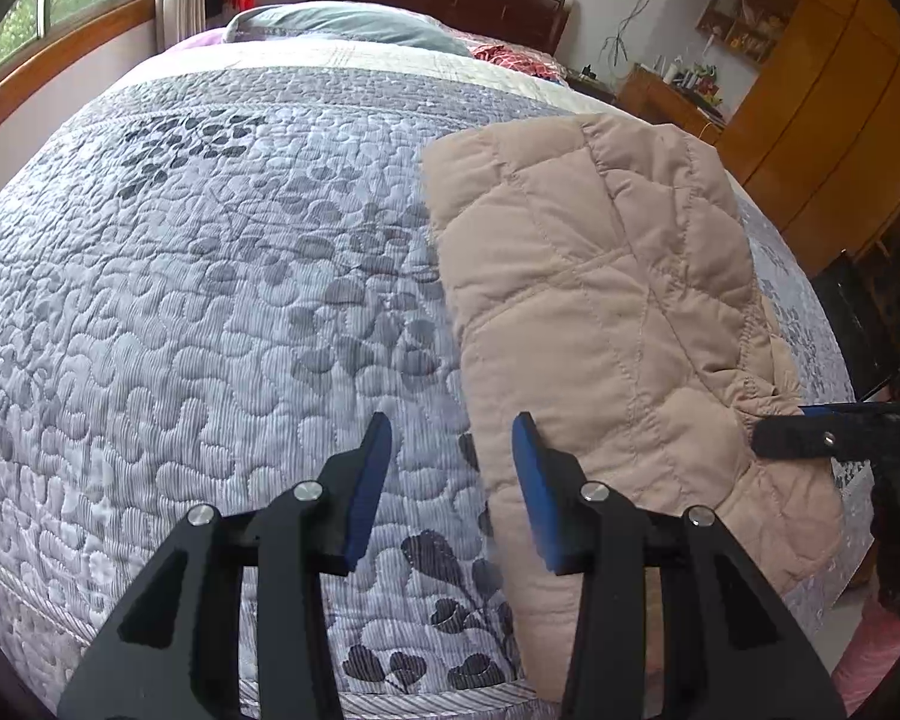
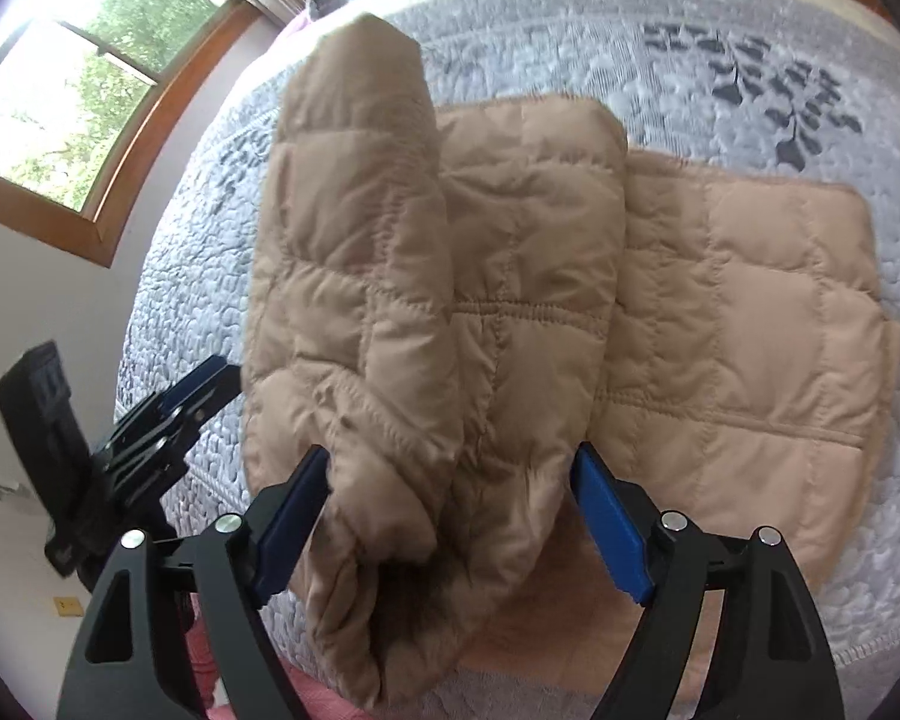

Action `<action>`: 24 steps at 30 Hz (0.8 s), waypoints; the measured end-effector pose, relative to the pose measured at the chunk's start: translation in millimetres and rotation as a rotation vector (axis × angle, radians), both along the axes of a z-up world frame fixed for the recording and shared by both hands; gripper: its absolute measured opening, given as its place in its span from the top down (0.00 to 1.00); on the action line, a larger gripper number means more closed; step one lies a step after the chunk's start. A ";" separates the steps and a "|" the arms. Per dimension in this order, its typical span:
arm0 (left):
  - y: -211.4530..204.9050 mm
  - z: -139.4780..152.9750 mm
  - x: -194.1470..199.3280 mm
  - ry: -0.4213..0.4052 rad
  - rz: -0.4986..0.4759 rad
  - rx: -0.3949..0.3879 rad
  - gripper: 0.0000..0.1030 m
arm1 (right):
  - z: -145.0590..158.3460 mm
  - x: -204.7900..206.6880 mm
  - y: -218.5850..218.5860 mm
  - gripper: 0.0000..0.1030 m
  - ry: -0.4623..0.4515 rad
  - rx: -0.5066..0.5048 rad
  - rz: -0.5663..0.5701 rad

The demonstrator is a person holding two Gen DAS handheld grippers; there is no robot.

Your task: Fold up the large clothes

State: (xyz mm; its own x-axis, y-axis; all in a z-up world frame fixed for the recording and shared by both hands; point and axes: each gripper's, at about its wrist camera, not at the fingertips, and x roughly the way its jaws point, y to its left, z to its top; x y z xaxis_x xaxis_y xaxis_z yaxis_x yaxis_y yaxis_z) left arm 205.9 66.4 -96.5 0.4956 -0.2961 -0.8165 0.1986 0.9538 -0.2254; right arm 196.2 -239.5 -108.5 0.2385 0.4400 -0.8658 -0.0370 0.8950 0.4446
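Right gripper [image 2: 450,516] jaws stand apart astride the raised sleeve fold of the beige quilted jacket [image 2: 570,300], pads not pressing it. Beneath lies the grey quilted bedspread [image 1: 210,300]; the jacket occupies its near corner, its far hem clear of the pillow [image 1: 342,24], with broad open bedspread beyond. Left gripper [image 1: 453,480] hovers released beside the jacket's edge, grasping nothing.
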 end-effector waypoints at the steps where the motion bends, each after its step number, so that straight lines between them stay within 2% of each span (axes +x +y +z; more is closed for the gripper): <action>1: 1.7 -0.8 -0.3 0.003 0.004 -0.004 0.60 | -1.4 2.0 1.2 0.32 0.001 0.001 0.006; 2: 3.1 -1.3 -0.3 0.006 0.008 -0.007 0.60 | -2.6 3.7 2.7 0.35 0.003 -0.002 0.013; 4: 6.6 -1.5 -1.2 0.007 0.016 -0.014 0.60 | -0.2 4.5 7.2 0.52 -0.014 -0.012 0.036; 7: 8.2 2.3 -3.8 -0.001 0.022 -0.026 0.60 | 10.5 -2.9 10.8 0.67 -0.074 -0.038 0.079; 9: 7.2 6.8 -6.1 -0.012 0.019 -0.033 0.60 | 20.7 -8.6 13.6 0.72 -0.116 -0.050 0.100; 16: -12.4 29.9 -17.5 -0.077 -0.021 -0.070 0.59 | 66.5 -43.2 -3.6 0.76 -0.272 -0.078 0.112; 19: -27.3 37.5 -21.4 -0.094 -0.053 -0.077 0.59 | 82.3 -54.2 -18.5 0.76 -0.311 -0.076 0.085; 24: -56.8 43.6 -26.7 -0.109 -0.116 -0.079 0.59 | 91.2 -75.5 -55.0 0.76 -0.344 -0.066 0.019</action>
State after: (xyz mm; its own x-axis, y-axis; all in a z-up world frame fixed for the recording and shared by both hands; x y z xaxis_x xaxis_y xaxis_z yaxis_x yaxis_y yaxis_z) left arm 179.1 9.7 -53.0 0.5385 -0.4176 -0.7319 0.3336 0.9032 -0.2699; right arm 120.6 -294.6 -17.3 0.5138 0.3924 -0.7629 -0.1912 0.9193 0.3441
